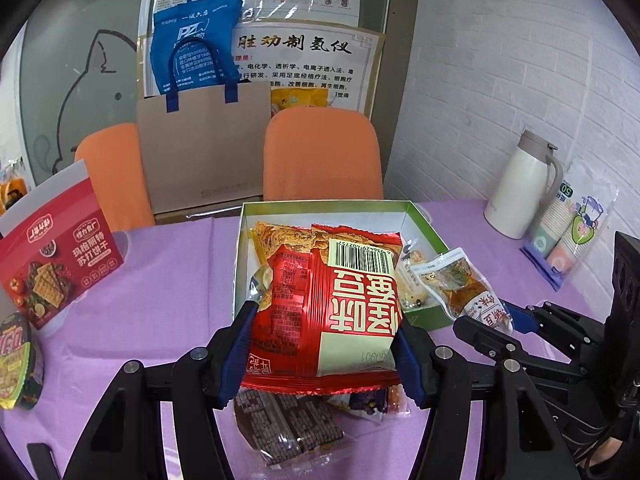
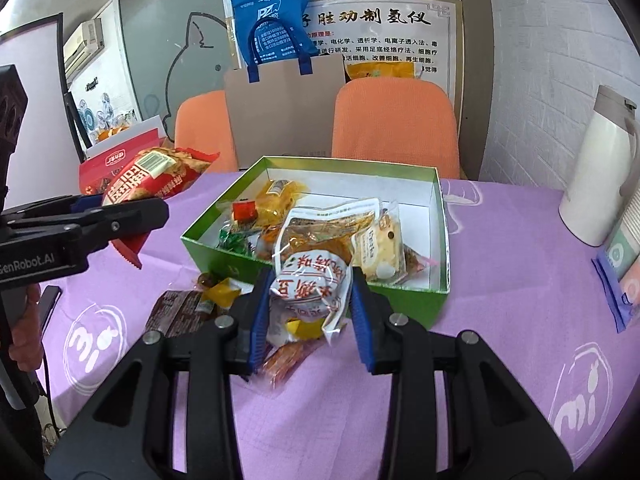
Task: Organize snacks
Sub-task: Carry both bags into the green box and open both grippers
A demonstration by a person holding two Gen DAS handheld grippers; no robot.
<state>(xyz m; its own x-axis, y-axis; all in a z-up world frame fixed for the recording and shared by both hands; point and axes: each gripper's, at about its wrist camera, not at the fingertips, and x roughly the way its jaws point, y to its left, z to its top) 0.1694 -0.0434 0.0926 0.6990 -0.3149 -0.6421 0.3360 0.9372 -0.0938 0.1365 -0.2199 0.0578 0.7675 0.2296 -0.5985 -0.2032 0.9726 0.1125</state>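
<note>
My left gripper is shut on a big red snack bag with a barcode, held in the air before the green box. The same red snack bag shows at the left in the right wrist view, in the left gripper. My right gripper is shut on a white and orange pouch, held over the green box's near wall. That pouch and the right gripper appear at the right of the left wrist view. Several small snacks lie in the box.
Loose packets lie on the purple cloth in front of the box. A red cracker box and a bowl stand at the left. A white thermos and paper cups stand at the right. Two orange chairs are behind.
</note>
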